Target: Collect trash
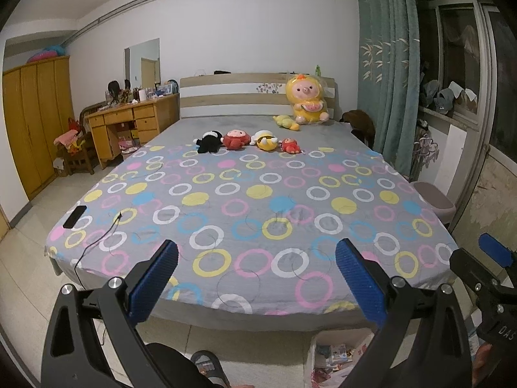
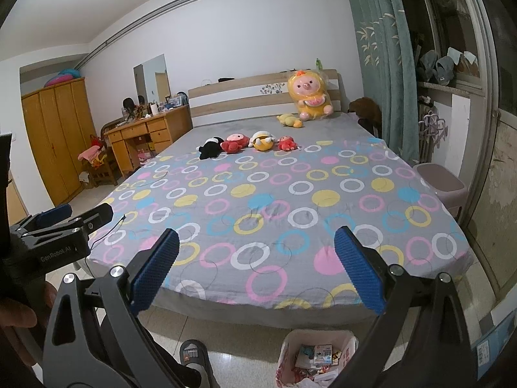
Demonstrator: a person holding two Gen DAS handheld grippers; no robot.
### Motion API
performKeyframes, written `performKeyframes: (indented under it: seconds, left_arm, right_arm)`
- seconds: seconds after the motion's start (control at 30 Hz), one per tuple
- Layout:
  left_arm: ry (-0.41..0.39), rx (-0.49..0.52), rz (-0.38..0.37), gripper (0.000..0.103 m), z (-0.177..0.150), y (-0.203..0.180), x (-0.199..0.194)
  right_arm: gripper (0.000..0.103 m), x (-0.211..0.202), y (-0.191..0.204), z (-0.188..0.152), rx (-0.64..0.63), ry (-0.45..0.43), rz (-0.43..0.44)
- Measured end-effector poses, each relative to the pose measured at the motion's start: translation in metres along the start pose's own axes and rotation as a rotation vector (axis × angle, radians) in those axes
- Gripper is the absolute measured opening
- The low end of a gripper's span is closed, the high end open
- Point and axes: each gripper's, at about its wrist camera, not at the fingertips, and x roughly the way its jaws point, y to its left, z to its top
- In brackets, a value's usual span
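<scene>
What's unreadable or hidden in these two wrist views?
- Trash bag contents: right view, cut by bottom edge and gripper arm; wrappers too small to read.
- Desk clutter: both views, too small.
- Black object on bed corner: left view, unidentifiable.

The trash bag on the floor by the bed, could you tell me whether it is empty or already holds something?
Holds something: the trash bag stands open-mouthed, with packets and wrappers visible inside.
</scene>
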Motion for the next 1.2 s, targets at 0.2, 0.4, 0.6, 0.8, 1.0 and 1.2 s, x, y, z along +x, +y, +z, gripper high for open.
performKeyframes:
  seconds: [0.2,0.4,0.6,0.8,1.0,1.2]
  left_arm:
    - [0.019,-0.021,0.003,0.096,-0.003,-0.003,0.004]
    - [0.033,-0.024,0.004,0.096,-0.006,-0.007,0.007]
    - [0.024,-0.018,0.005,0.096,-0.006,-0.009,0.004]
    - [0.026,-0.015,0.005,0.096,-0.005,-0.008,0.005]
    - [0.042,-0.017,0.005,0.096,-0.005,-0.008,0.007]
    - [0.063,-0.019,-0.007,0.096,-0.007,-0.005,0.015]
  right_arm:
    - [0.094,0.001,-0.003,-0.004,0.006,0.005,0.0]
    - [0.094,0.003,-0.006,-0.018,0.024,0.02,-0.004]
    - [0.094,0.004,-0.006,-0.023,0.037,0.022,-0.006]
    - [0.094,0.006,-0.007,-0.027,0.052,0.032,-0.007]
    - [0.094,0.008,-0.005,-0.026,0.046,0.043,-0.021]
    - [0.094,0.007,-0.003,-0.028,0.049,0.048,-0.038]
